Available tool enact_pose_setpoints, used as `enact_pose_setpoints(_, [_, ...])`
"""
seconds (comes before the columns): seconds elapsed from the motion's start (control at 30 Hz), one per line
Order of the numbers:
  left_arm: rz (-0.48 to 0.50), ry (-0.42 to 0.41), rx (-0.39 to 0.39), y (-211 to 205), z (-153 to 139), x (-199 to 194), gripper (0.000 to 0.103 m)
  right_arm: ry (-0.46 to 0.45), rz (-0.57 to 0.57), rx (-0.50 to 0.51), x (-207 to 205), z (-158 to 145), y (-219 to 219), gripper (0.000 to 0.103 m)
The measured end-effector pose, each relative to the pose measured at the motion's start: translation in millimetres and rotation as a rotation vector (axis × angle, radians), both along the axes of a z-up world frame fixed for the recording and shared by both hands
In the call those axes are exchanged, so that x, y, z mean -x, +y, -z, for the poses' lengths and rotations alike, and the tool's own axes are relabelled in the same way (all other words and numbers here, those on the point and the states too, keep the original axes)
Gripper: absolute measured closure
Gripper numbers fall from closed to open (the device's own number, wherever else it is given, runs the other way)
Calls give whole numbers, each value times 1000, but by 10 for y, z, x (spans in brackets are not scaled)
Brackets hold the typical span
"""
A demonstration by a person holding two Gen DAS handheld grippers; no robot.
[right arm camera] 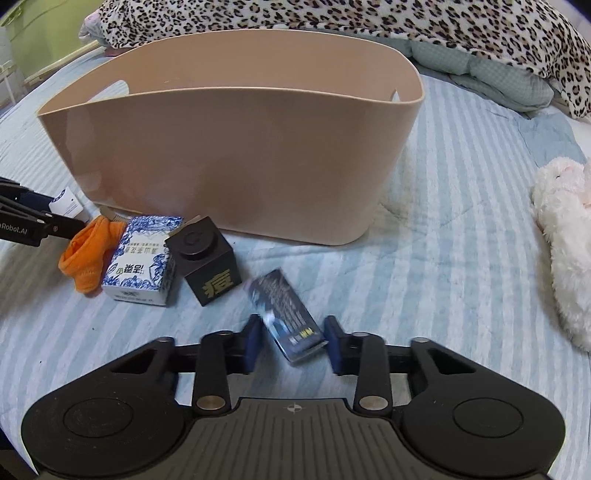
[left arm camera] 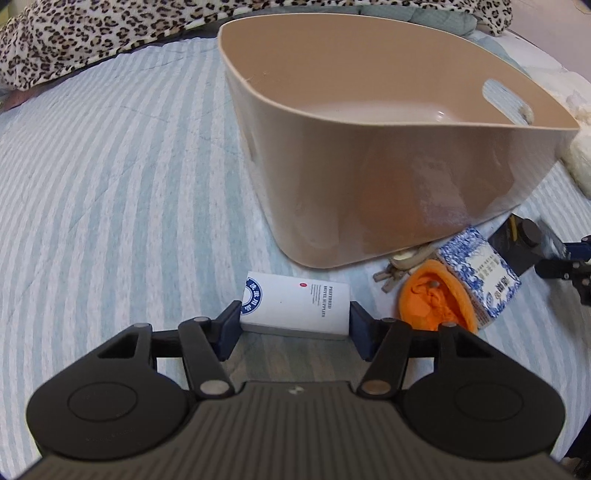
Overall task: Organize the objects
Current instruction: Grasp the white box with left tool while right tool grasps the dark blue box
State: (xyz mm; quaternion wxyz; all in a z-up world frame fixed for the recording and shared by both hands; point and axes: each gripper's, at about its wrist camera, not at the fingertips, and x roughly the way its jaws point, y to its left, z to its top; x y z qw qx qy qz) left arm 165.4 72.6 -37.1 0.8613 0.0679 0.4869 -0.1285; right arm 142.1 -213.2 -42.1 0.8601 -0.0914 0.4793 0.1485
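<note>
A beige plastic bin (left arm camera: 369,177) stands empty on the striped bedspread; it also shows in the right wrist view (right arm camera: 229,158). My left gripper (left arm camera: 293,325) has its pads against both ends of a white box (left arm camera: 295,304) lying on the bed. My right gripper (right arm camera: 291,338) straddles a dark blue box (right arm camera: 286,314), with small gaps at both pads. An orange cloth (right arm camera: 88,251), a blue-and-white patterned box (right arm camera: 142,254) and a black cube box (right arm camera: 207,260) lie in front of the bin.
A leopard-print blanket (right arm camera: 369,26) lies behind the bin. A white plush toy (right arm camera: 565,236) lies at the right. Small wooden clips (left arm camera: 395,273) sit by the bin's base. The left gripper also shows in the right wrist view (right arm camera: 26,225).
</note>
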Motion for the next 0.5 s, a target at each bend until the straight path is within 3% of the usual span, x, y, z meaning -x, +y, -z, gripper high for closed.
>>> enact_pose_setpoints(0.27, [14, -21, 11, -59, -123, 178, 42, -16, 30, -13, 70, -50, -77, 82])
enact_pose_setpoints(0.5, [-2, -88, -2, -15, -344, 354, 42, -60, 40, -36, 227, -203, -160, 82])
